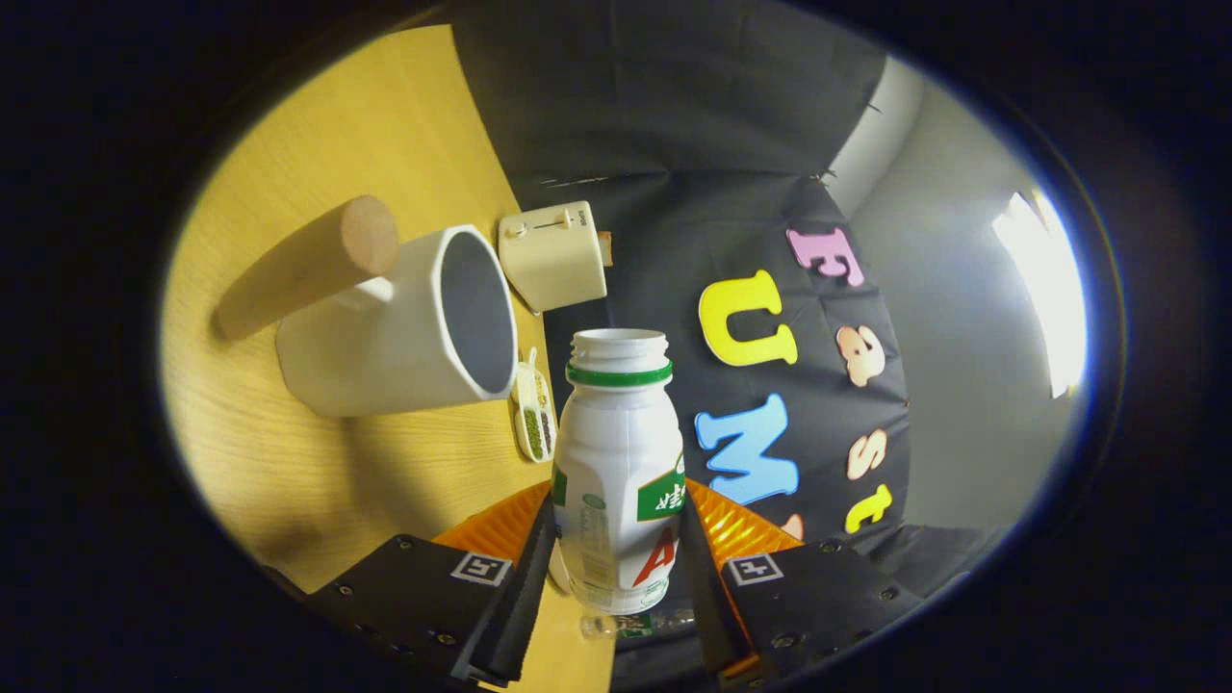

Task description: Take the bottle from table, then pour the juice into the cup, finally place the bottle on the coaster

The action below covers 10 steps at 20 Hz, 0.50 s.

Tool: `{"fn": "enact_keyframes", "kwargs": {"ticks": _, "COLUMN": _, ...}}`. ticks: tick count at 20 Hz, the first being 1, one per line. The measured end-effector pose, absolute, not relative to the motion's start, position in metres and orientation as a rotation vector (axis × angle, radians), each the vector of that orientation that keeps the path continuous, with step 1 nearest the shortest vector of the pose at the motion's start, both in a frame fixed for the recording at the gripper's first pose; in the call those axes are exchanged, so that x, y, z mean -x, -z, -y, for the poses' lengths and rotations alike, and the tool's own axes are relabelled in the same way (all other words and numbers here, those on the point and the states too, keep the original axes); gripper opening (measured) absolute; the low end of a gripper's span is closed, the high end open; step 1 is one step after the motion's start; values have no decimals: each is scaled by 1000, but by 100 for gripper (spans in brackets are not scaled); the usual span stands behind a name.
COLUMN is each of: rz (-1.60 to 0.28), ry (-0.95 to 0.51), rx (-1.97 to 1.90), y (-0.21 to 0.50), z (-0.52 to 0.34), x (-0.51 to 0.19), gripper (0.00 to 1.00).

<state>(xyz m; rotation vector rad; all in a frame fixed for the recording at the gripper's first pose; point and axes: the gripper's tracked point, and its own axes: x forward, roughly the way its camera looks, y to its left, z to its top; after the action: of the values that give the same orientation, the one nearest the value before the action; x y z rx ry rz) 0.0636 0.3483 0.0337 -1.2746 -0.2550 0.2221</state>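
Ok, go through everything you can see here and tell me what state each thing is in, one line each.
hand-held gripper: shut on the bottle, one finger on each side.
bottle: uncapped, held clear of the table, mouth open toward the cup.
cup: white, wooden handle, standing on the table, nothing visible inside.
toaster: on the table beyond the cup, untouched.
small dish: on the table beside the cup, holding dark and pale grains.

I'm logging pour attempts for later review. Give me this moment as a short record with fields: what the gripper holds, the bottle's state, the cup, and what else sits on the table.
gripper: shut on the bottle, a finger on each side
bottle: white, green neck ring, cap off
cup: white, wooden handle, mouth facing the bottle
pour: no juice visible leaving the bottle
table: yellow wood
other items: cream toaster beyond the cup; small dish of beans beside the cup
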Motion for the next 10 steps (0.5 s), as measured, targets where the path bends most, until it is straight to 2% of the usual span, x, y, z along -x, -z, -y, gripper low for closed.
{"fn": "enact_keyframes", "kwargs": {"ticks": 10, "rz": 96, "ry": -328, "rx": 688, "y": -17, "z": -333, "x": -100, "gripper": 67}}
